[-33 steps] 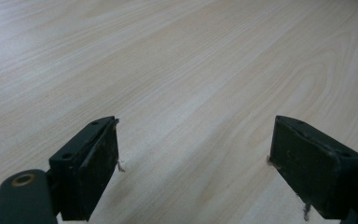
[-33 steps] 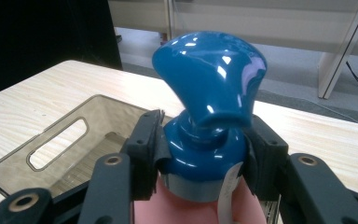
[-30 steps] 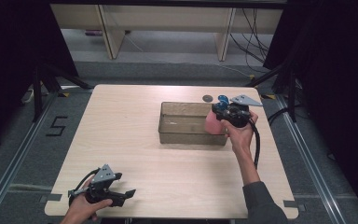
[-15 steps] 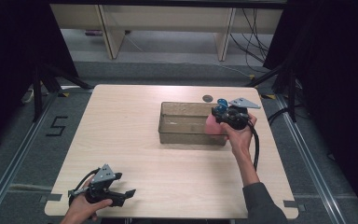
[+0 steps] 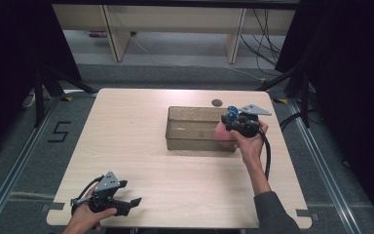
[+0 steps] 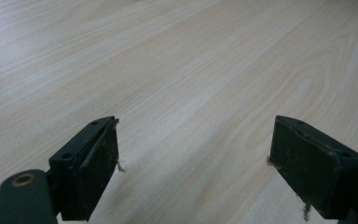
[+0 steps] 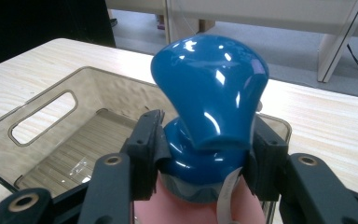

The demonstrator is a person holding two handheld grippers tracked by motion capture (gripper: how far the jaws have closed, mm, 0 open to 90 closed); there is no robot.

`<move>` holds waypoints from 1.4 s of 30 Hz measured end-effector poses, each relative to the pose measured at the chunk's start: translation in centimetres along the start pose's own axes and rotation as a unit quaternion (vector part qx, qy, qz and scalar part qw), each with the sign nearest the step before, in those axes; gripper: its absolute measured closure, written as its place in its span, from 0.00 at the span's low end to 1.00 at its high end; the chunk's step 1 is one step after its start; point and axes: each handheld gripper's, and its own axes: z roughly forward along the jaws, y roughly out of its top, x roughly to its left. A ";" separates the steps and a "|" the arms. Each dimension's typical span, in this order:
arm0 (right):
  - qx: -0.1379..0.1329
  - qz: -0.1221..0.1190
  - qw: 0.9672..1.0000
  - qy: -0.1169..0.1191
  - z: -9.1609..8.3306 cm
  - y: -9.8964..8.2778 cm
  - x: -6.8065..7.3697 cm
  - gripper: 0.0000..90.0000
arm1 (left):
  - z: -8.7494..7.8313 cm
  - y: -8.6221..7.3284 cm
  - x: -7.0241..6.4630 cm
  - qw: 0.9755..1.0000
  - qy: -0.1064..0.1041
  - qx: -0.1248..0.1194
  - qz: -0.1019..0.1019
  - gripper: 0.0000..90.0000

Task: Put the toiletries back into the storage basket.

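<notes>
Grip check: your right gripper (image 7: 205,154) has its two black jaws clamped on the blue neck of a pink and blue bottle (image 7: 209,98), one finger (image 7: 147,149) pressing each side. The glossy blue cap flares out above the fingers, and the pink body sits below them, toward your palm. In the high view that gripper (image 5: 233,127) is at the right end of the clear plastic bin (image 5: 195,113), with the bottle's pink body (image 5: 221,131) at the bin's right wall; whether it touches the wall cannot be told. Your right forearm runs up from the table's near edge, wrist bent in toward the bin, and your right hand (image 5: 249,141) is wrapped round the gripper's body.

Your left gripper (image 5: 126,204) lies low at the table's near left corner in your left hand (image 5: 85,217), pointing right. Its jaws stand wide apart, with bare wooden table (image 6: 191,70) between the fingers (image 6: 93,163).
</notes>
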 end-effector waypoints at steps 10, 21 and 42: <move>0.007 0.001 1.000 0.003 -0.1 -0.3 0.1 0.59 | 0.0 0.0 0.0 1.000 0.002 -0.006 0.000 0.17; 0.009 0.000 1.000 0.003 0.1 -0.8 0.2 0.59 | -0.1 0.0 0.1 1.000 0.004 -0.003 0.003 0.17; 0.004 0.028 1.000 0.008 -0.1 -0.9 0.0 0.39 | 0.0 0.0 0.0 1.000 0.004 -0.002 0.002 0.17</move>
